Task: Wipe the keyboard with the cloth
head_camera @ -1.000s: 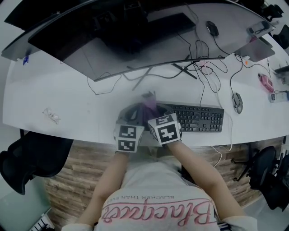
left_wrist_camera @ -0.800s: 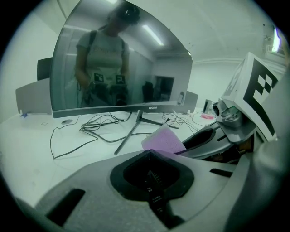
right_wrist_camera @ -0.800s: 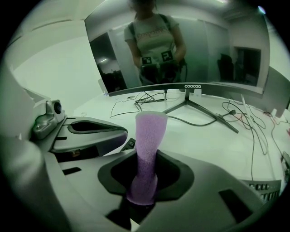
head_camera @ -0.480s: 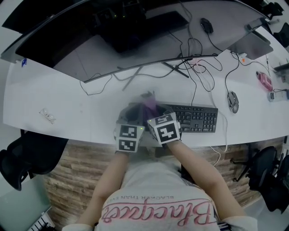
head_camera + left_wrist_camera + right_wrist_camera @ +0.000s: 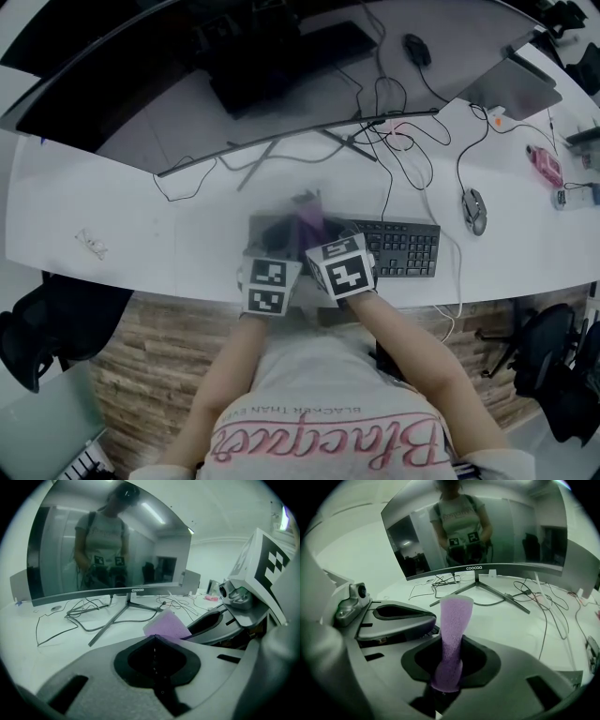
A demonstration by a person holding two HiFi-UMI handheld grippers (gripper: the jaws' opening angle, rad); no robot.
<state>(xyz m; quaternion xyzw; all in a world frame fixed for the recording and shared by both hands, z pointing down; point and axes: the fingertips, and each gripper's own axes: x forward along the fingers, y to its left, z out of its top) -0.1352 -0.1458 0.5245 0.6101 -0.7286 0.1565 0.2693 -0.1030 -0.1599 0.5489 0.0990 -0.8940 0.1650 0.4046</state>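
A black keyboard [image 5: 403, 248] lies on the white desk [image 5: 141, 216]; its left end is hidden under my two grippers. My right gripper [image 5: 317, 232] is shut on a purple cloth [image 5: 454, 620], which stands up out of the closed jaws [image 5: 451, 660]. In the head view the cloth [image 5: 309, 225] shows just ahead of the marker cubes. My left gripper [image 5: 272, 234] is close beside it on the left. Its jaws meet with nothing between them [image 5: 154, 639]. The cloth [image 5: 166, 625] shows just beyond them.
A wide curved monitor [image 5: 187, 84] on a spread-leg stand [image 5: 281, 155] fills the back of the desk. Loose cables [image 5: 394, 141] run behind the keyboard. A mouse [image 5: 473, 208] lies right of it, a crumpled wrapper [image 5: 91, 244] far left, and a black chair [image 5: 56, 328] below the desk edge.
The desk, keyboard and mouse have slid leftward in the head view while both grippers keep their place in it, so the grippers sit a little further right along the keyboard. The grip is unchanged.
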